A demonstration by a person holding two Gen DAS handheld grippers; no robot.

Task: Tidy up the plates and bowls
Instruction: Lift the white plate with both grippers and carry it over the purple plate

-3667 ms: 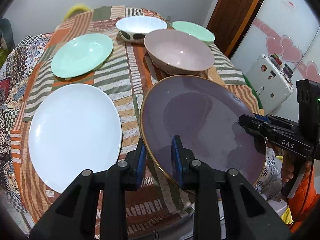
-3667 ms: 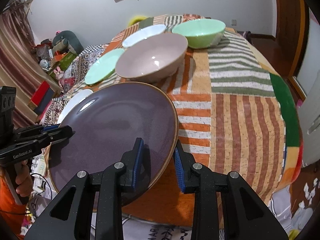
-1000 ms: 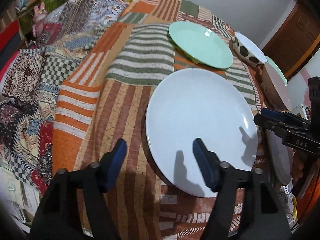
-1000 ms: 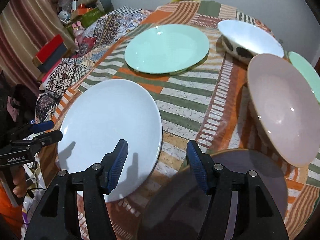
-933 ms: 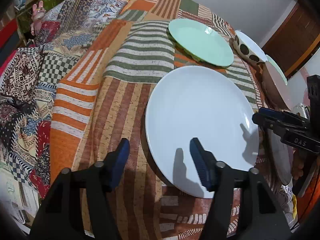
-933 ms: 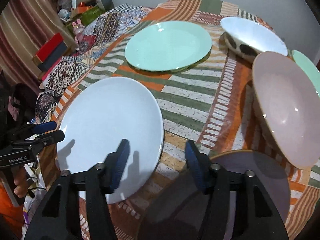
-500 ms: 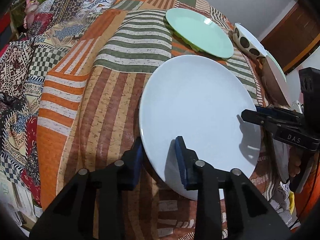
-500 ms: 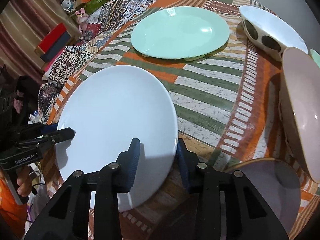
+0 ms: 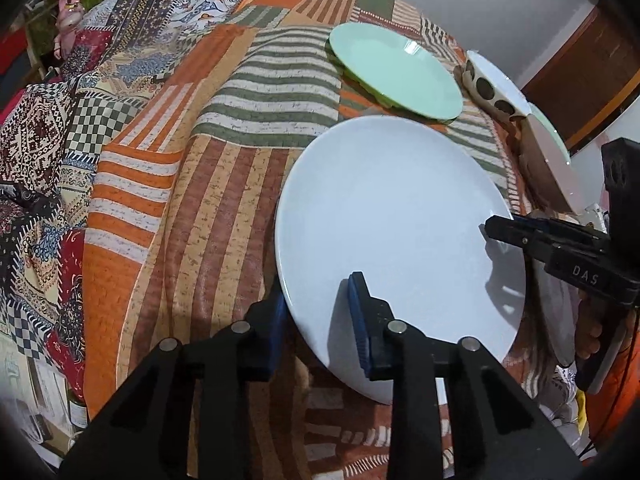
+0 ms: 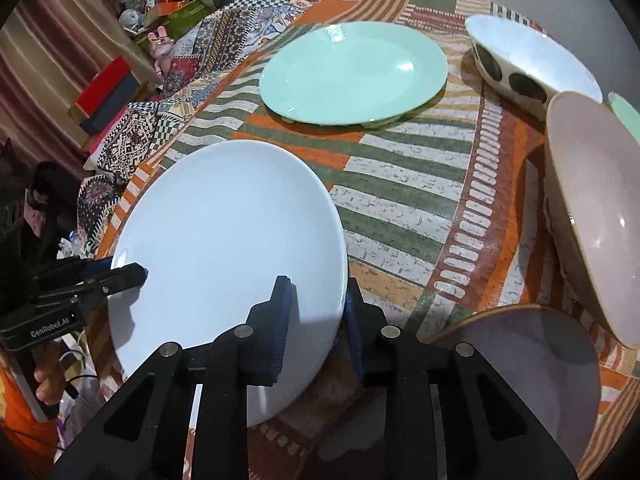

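A large white plate (image 9: 392,216) is held at its rim by both grippers and sits tilted above the patchwork tablecloth (image 9: 200,200). My left gripper (image 9: 316,316) is shut on its left edge. My right gripper (image 10: 316,312) is shut on the plate's (image 10: 228,232) right edge, and shows in the left wrist view (image 9: 492,230); the left gripper shows in the right wrist view (image 10: 136,274). The purple plate (image 10: 528,344) lies on the cloth to the right.
A green plate (image 10: 352,72) lies at the back. A white spotted bowl (image 10: 524,60), a pink bowl (image 10: 592,208) and a green bowl's edge (image 10: 628,116) stand at the right. The table edge drops off at the left toward cluttered shelves (image 10: 104,92).
Both grippers let go of the purple plate, moved left to the white plate, and closed from open onto its opposite rims. The plate's edges have lifted off the cloth.
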